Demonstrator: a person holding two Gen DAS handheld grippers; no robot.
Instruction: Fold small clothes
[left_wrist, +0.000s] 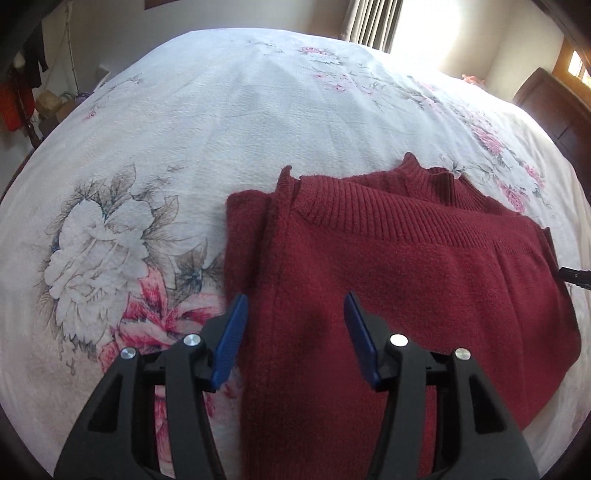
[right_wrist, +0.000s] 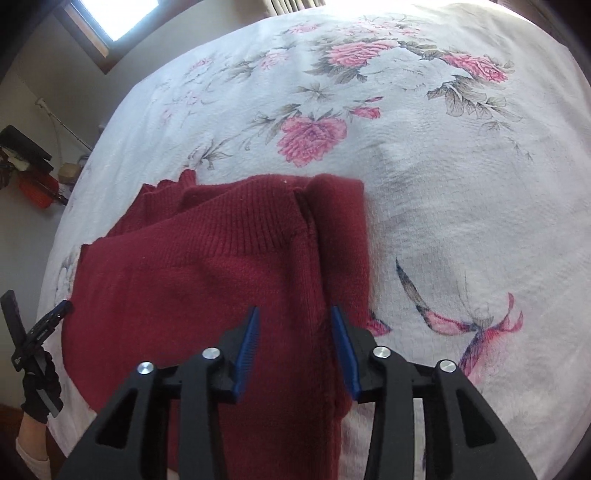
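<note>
While the dark red sweater (left_wrist: 406, 258) is lying folded on the flowered bedspread (left_wrist: 221, 122), I am holding both grippers just above its near part. The left gripper (left_wrist: 293, 314) is hanging over the sweater's left edge with its blue fingers (left_wrist: 231, 339) spread apart and pinching nothing. The right gripper (right_wrist: 293, 325) is hovering over the right edge, also spread and empty. The ribbed band (right_wrist: 240, 221) is lying on the far side, toward the window (left_wrist: 424, 26).
</note>
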